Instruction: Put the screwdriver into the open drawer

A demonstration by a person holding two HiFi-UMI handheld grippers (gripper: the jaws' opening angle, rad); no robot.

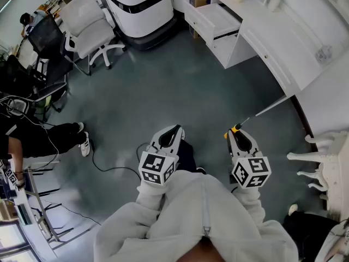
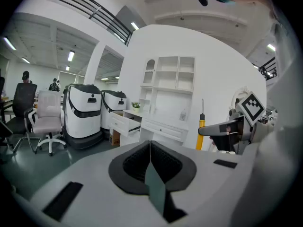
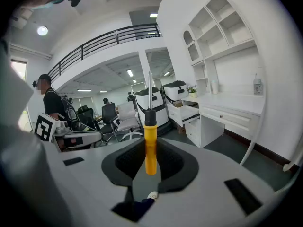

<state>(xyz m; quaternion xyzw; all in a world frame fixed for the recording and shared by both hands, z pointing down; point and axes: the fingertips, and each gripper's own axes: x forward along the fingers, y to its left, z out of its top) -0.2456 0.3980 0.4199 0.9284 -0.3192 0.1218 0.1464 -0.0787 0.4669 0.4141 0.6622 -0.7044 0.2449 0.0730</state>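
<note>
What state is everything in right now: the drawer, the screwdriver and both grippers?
Drawer: pulled open.
Screwdriver: gripped by its yellow handle, shaft pointing away from the fingers, not yet in the drawer.
Right gripper: shut on the screwdriver.
Left gripper: shut, empty.

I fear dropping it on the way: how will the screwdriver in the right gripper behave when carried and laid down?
The screwdriver is probably stiff: its thin metal shaft stands straight. Gripped only at the smooth yellow handle by the right gripper, it might pivot if swung. The round handle would likely roll when released.
</note>
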